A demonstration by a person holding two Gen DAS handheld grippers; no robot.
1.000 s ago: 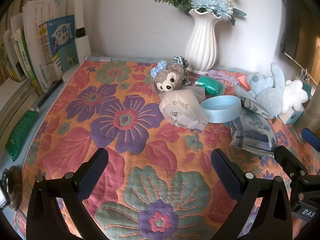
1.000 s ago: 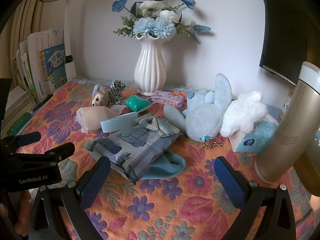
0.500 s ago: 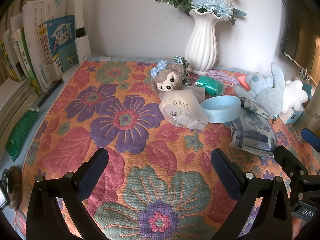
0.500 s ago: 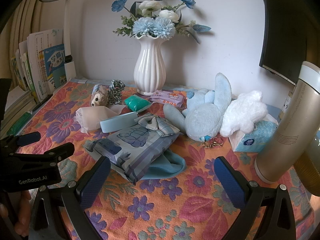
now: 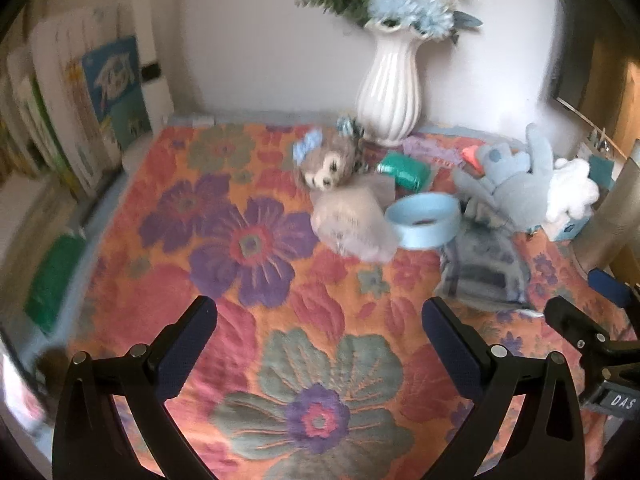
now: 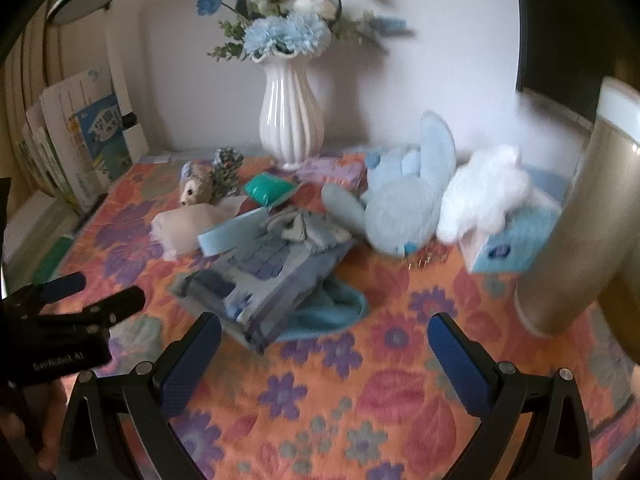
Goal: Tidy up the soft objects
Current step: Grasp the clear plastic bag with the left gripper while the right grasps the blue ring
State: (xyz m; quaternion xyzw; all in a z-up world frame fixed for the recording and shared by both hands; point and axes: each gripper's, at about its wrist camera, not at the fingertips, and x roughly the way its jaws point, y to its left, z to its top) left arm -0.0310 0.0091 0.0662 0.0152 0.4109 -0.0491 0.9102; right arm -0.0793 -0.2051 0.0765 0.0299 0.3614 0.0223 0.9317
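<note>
**Both grippers spread wide above the flowered cloth, soft things piled toward the back**

Left wrist view: the left gripper (image 5: 319, 322) hangs with its jaws wide apart and nothing between them, over the flowered cloth (image 5: 248, 248) that covers the bench. Toward the back edge a small brown plush bear (image 5: 326, 162) lies just in front of the white vase (image 5: 390, 92). A pale plastic bag (image 5: 352, 220) touches the bear on its near side, and a light blue ring (image 5: 424, 220) sits just beside the bag. A green roll (image 5: 402, 170) lies behind the ring. Toward the back right corner a blue plush rabbit (image 5: 508, 184) leans against a white plush toy (image 5: 572, 188). Books (image 5: 80, 120) stand along the left edge. The picture is blurred.

Right wrist view: the right gripper (image 6: 325, 338) is likewise wide and empty. Just ahead of it a patterned wipes pack (image 6: 264, 280) lies on a blue cloth (image 6: 336, 308), with a folded grey cloth (image 6: 304, 228) on the pack's far end. The rabbit (image 6: 404, 204) and white toy (image 6: 484, 196) sit behind, the white toy resting on a tissue box (image 6: 508, 244). A tall metallic flask (image 6: 576, 216) stands at the right edge.
</note>
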